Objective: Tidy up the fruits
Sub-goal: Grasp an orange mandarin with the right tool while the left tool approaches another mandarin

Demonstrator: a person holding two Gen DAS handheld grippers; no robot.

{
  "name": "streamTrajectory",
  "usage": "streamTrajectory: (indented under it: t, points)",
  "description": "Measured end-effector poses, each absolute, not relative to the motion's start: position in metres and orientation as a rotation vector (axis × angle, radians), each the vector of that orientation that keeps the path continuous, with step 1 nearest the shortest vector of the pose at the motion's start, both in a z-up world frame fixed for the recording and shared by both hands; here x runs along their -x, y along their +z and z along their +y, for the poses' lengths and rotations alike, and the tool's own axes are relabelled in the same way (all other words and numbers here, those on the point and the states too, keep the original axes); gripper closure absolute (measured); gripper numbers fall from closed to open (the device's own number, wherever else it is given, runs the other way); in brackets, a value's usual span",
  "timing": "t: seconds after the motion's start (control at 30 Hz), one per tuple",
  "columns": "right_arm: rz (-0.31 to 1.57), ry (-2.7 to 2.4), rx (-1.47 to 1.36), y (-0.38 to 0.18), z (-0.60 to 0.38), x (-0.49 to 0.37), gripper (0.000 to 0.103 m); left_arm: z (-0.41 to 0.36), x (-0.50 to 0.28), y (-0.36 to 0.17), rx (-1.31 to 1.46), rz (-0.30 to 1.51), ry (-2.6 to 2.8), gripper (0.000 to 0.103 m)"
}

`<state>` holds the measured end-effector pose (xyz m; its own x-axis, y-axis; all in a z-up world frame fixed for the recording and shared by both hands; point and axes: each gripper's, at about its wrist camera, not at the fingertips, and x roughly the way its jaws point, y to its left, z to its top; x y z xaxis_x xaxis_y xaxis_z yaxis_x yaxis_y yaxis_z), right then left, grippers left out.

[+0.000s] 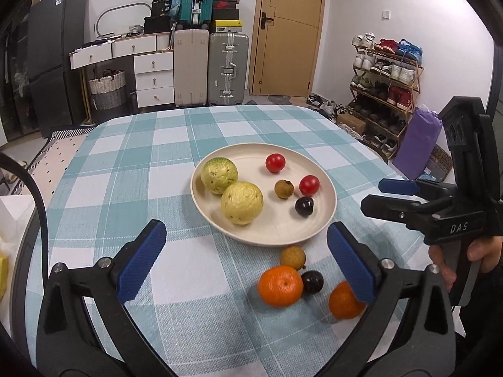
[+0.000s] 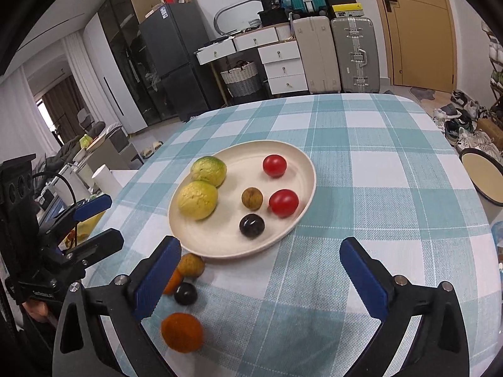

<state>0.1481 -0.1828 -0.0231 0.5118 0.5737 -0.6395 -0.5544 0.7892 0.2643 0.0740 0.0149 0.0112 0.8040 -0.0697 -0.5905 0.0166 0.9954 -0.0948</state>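
**Desk:** What have you got on the table, and are your jaws free?

**Field:** Your left gripper (image 1: 245, 260) and right gripper (image 2: 261, 278) both stand spread wide with nothing between the pads. On the cream plate (image 1: 283, 235) sit two yellow-green guavas (image 1: 241, 202), two red cherry tomatoes (image 1: 275, 163), one brown longan (image 1: 284, 189) and a dark plum (image 1: 304, 206). Off the plate, just beside its near rim, lie a second longan (image 1: 292, 257), a second dark plum (image 1: 312, 281) and two oranges (image 1: 280, 286), one partly behind your left gripper's right pad.

**Desk:** How will those four handle?

**Field:** You should find the oranges firm and fairly light, their rind grippy enough; take them across the widest part. The plum looks smooth and glossy, so expect it to slip or roll, and squeeze gently or you will likely bruise it. The longan's shell is rough and probably brittle: light pressure, centred. The near orange touches the plum, so a nudge could send either rolling.

**Desk:** And the setting?

**Field:** You are working on a teal-and-white checked tablecloth (image 2: 393, 188), woven and flat, with fair friction. Behind it: suitcases (image 1: 228, 69), white drawers (image 1: 154, 75), a wooden door (image 1: 289, 31), a shoe rack (image 1: 385, 94).
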Motion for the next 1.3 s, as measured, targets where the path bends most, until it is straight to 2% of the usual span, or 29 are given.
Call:
streamTrajectory:
  t: [1.07, 1.3]
  points:
    - [0.915, 0.851, 0.225, -0.063, -0.137, -0.106, 0.0, 0.025, -0.077, -0.024, 0.119, 0.709, -0.034, 0.001]
    - [0.944, 0.915, 0.254, -0.07, -0.129, -0.099, 0.004, 0.026, -0.08, -0.029, 0.121, 0.726, -0.027, 0.001]
